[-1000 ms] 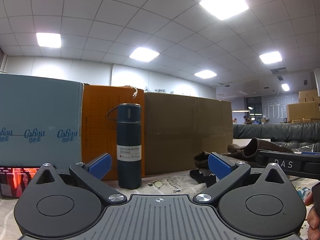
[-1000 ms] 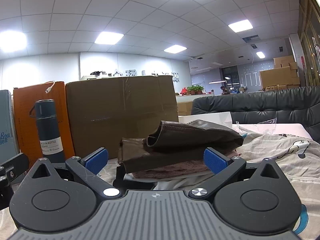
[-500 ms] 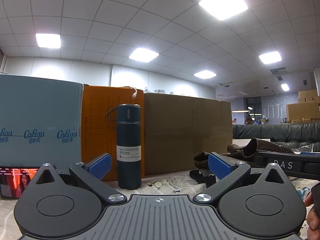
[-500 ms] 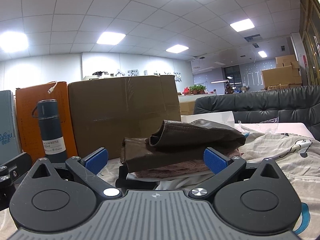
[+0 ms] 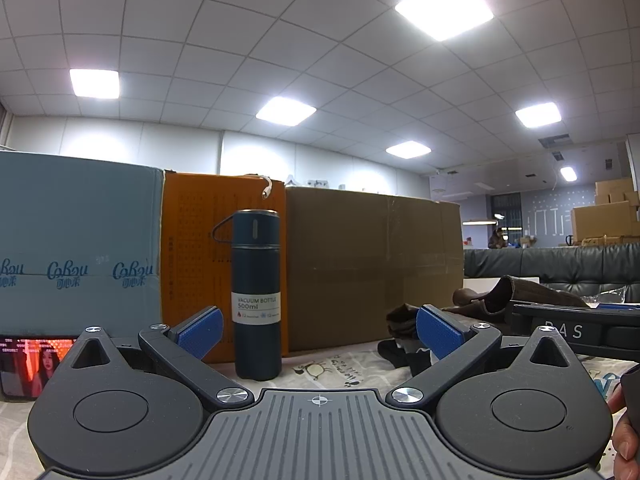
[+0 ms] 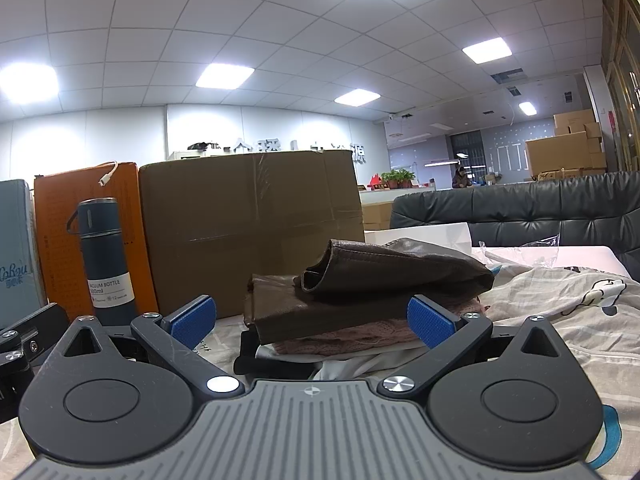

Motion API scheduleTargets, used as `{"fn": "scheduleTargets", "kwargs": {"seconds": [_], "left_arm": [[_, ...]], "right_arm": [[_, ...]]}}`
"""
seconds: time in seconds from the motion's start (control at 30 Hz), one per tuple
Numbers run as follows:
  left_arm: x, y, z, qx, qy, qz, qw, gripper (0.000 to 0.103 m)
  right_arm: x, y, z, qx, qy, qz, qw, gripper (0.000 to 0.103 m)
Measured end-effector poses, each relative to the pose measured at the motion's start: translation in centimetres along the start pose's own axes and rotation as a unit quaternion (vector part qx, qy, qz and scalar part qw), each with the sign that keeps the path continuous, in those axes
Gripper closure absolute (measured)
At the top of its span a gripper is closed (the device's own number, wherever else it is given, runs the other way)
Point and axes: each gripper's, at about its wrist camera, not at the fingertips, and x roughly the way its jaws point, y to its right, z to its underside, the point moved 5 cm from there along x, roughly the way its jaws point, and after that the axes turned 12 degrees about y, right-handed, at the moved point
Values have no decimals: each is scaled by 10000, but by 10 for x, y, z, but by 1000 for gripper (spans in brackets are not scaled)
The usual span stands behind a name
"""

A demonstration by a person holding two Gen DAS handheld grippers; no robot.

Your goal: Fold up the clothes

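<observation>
Brown leather, folded: your brown garment tops a low stack, over a pink knit and something white, lying on the printed sheet right ahead of your right gripper. That gripper's blue pads are spread wide, holding nothing, and the stack sits beyond and between them without contact. From your left gripper, also spread wide and empty, only the garment's end shows at the right, partly hidden behind the right gripper's dark body. The left view alone catches the lit phone screen at the far left. Both views show the dark blue vacuum bottle standing upright before the orange box and the brown cardboard box. Only the right view shows most of the black sofa.
</observation>
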Motion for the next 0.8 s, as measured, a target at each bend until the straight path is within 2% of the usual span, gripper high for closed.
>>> {"fn": "scheduleTargets", "kwargs": {"seconds": [0.8], "left_arm": [[0,1,-1,10,3,15,10000,0]], "right_arm": [[0,-1,1,-18,-28,-24,10000,0]]}}
